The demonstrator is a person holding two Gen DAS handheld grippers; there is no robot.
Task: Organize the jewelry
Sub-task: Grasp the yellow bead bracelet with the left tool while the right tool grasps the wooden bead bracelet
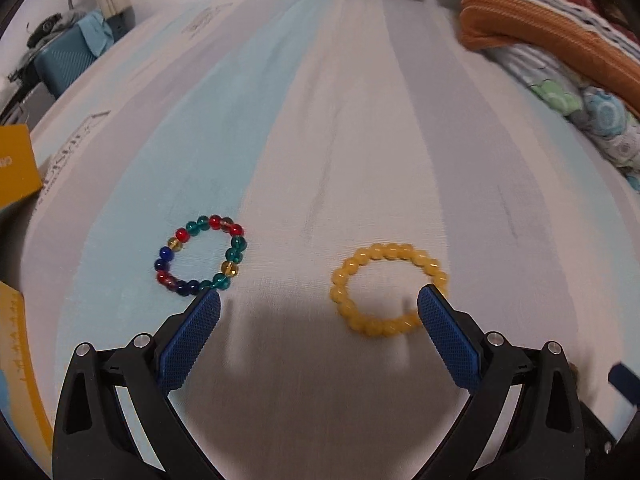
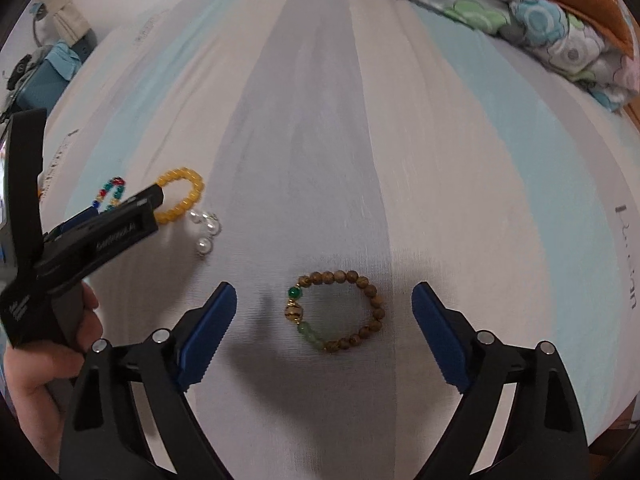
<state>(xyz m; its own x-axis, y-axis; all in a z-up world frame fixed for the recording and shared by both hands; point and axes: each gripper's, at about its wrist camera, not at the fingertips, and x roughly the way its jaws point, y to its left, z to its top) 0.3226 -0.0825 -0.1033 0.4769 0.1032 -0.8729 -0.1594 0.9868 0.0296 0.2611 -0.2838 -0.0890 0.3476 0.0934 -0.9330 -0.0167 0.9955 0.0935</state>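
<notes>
My left gripper is open just above the striped bedsheet. A yellow bead bracelet lies flat by its right finger, which covers part of the ring. A multicoloured glass-bead bracelet lies beyond its left fingertip. My right gripper is open, with a brown wooden-bead bracelet carrying green beads flat on the sheet between its fingers, untouched. In the right wrist view, my left gripper is over the yellow bracelet and the multicoloured one. Pearl pieces lie beside them.
Folded blankets and clothes are piled at the bed's far right. A yellow box and a teal case stand off the bed's left edge. A person's hand holds the left gripper's handle.
</notes>
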